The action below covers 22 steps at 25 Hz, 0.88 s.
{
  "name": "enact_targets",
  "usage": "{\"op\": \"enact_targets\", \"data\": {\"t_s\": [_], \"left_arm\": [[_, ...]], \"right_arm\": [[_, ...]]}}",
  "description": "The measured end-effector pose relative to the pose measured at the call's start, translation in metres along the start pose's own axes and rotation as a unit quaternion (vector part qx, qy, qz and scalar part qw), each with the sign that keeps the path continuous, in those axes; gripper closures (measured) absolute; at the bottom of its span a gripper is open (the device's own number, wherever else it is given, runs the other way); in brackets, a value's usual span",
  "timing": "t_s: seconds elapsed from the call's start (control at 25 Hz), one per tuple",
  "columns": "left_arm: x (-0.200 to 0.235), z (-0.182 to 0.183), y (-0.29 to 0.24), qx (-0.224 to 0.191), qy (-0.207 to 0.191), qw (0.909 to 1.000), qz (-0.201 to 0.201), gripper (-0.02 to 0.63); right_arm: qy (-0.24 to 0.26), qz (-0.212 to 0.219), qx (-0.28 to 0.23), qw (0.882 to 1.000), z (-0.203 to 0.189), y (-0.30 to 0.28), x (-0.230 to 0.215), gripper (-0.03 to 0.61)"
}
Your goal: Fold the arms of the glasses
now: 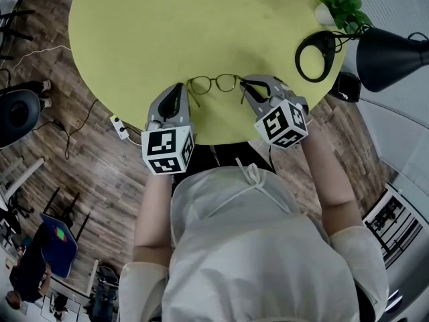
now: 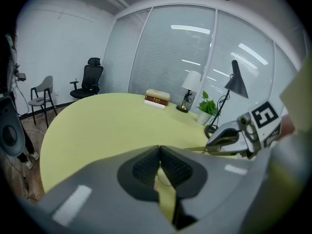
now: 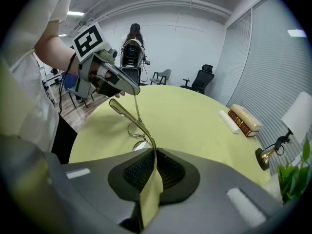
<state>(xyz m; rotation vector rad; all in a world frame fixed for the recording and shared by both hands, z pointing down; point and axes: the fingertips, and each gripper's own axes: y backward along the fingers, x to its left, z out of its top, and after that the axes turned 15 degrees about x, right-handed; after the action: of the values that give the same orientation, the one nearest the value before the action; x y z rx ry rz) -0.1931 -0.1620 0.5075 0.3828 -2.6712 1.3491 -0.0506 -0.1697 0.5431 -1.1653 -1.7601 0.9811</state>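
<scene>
Thin gold-rimmed glasses (image 1: 214, 84) lie between my two grippers, near the front edge of the round yellow-green table (image 1: 167, 25). My left gripper (image 1: 179, 88) is at the left arm and looks shut on its thin end; in the right gripper view that gripper (image 3: 136, 90) pinches the far arm. My right gripper (image 3: 155, 155) is shut on the other arm, which curves up out of its pads, with the lenses (image 3: 136, 130) beyond. In the left gripper view my own pads (image 2: 160, 152) are pressed together, and the right gripper (image 2: 213, 143) is at the right.
A black desk lamp (image 1: 389, 56) with a ring base (image 1: 315, 56) and a potted plant (image 1: 345, 5) stand at the table's right edge. Stacked books (image 2: 157, 99) and a small white-shaded lamp (image 2: 190, 84) sit on the far side. A power strip (image 1: 120, 127) lies on the floor.
</scene>
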Motion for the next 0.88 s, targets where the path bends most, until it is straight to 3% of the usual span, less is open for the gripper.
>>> {"op": "enact_targets", "data": {"t_s": [0.56,0.88], "left_arm": [[-0.021,-0.002,-0.029,0.024,-0.025,0.9992,-0.02,0.607],[-0.026,-0.005,-0.046,0.037,-0.014,0.9988,-0.028,0.607]], "right_arm": [[0.014,0.012,-0.007,1.0,0.001,0.002,0.005,0.561],[0.017,0.021,-0.011,1.0,-0.001,0.003,0.009,0.561]]}}
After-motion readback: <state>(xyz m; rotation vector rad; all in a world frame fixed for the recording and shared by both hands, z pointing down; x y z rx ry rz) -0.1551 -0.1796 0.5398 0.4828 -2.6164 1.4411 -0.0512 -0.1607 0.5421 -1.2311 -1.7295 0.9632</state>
